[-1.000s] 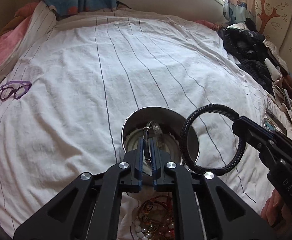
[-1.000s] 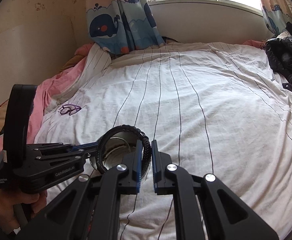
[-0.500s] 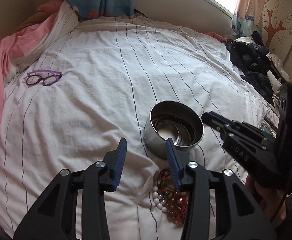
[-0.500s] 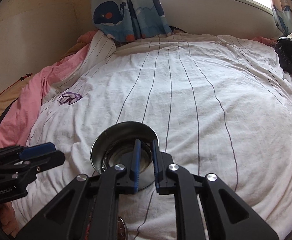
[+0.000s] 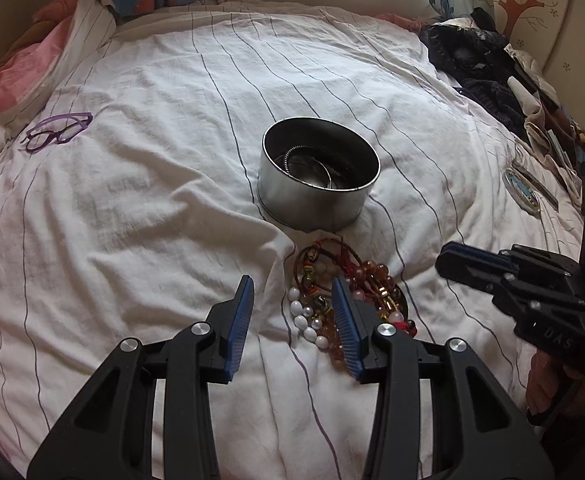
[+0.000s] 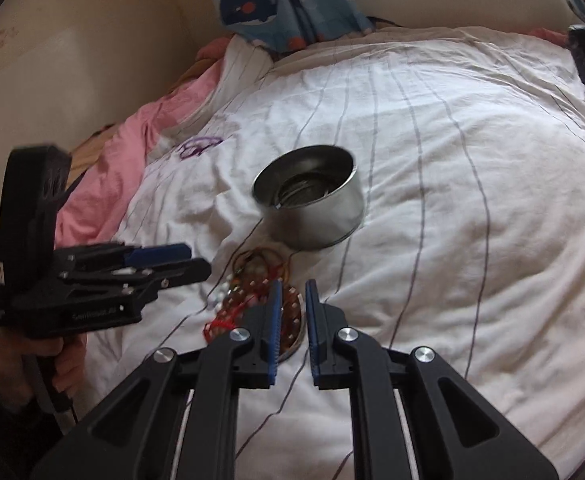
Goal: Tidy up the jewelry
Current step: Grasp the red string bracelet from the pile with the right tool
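Note:
A round metal tin [image 5: 318, 174] stands on the white striped bedsheet, with bracelets lying inside it; it also shows in the right wrist view [image 6: 312, 196]. A pile of bead bracelets [image 5: 344, 292] lies on a small lid just in front of the tin, also seen in the right wrist view [image 6: 252, 292]. My left gripper [image 5: 292, 292] is open and empty, hovering over the near left edge of the pile. My right gripper [image 6: 292, 292] has its jaws slightly apart and empty, just right of the pile.
Purple glasses [image 5: 58, 132] lie on the sheet at far left. Dark clothes [image 5: 476, 64] and clutter line the right side of the bed. A round metal lid [image 5: 522, 192] lies at right. A pink blanket [image 6: 132, 160] is bunched at left.
Both grippers let their bracelets go into the tin, then drew back toward me. The left jaws opened wide; the right jaws parted slightly. The bead pile is now between them.

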Motion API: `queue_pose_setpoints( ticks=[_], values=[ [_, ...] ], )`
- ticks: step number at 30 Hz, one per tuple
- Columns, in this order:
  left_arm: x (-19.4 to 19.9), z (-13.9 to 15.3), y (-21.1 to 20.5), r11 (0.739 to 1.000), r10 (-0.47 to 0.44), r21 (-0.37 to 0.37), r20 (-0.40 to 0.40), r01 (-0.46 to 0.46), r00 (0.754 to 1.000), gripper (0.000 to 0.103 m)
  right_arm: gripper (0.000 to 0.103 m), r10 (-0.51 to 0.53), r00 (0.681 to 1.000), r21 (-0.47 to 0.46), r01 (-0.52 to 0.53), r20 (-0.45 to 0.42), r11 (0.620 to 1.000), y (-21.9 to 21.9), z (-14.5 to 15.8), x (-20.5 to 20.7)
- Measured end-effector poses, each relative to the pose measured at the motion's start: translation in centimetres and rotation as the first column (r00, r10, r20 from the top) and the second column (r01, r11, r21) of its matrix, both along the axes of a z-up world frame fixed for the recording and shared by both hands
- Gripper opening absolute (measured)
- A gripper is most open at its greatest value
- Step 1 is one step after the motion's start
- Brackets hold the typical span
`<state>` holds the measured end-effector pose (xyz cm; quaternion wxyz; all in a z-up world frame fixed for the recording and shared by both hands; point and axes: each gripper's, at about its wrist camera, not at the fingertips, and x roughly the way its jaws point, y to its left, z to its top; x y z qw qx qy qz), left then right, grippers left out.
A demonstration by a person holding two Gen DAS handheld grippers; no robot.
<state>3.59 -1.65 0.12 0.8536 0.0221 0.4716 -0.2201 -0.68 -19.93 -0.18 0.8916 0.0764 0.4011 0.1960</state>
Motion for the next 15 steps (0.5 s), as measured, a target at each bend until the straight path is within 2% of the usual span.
queue_pose_setpoints(
  ticks=[3,7,8,10,11,15],
  values=[
    [-1.0,0.2,-0.1,0.999,-0.033,0.020,0.011,0.033,0.999,0.042,0.012,0.096,0.995,-0.015,-0.097,-0.031,0.995,1.8,-0.8,-0.8],
    [-1.1,0.2,0.3,1.000,-0.025,0.016,0.008,0.025,1.000,0.043,0.013,0.152,0.988,-0.048,-0.154,-0.038,0.987,3.5,-1.4,-1.6],
    [-1.1,0.3,0.4,1.000,-0.026,0.012,0.010,0.026,1.000,0.044,0.015,0.154,0.987,-0.069,-0.157,-0.036,0.985,3.7,-1.5,-1.8],
    [-1.2,0.4,0.3,0.999,-0.032,0.015,0.015,0.032,0.999,0.046,0.034,0.142,0.990,-0.120,-0.143,-0.019,0.982,4.1,-1.5,-1.9],
    [-1.2,0.4,0.3,0.999,-0.034,0.016,0.015,0.034,0.999,0.046,0.047,0.128,0.992,-0.141,-0.127,0.000,0.982,4.2,-1.4,-2.1],
    [-1.3,0.5,0.3,0.999,-0.035,0.016,0.020,0.035,0.999,0.047,0.048,0.131,0.991,-0.147,-0.127,0.016,0.981,4.1,-1.2,-2.1]
  ],
)
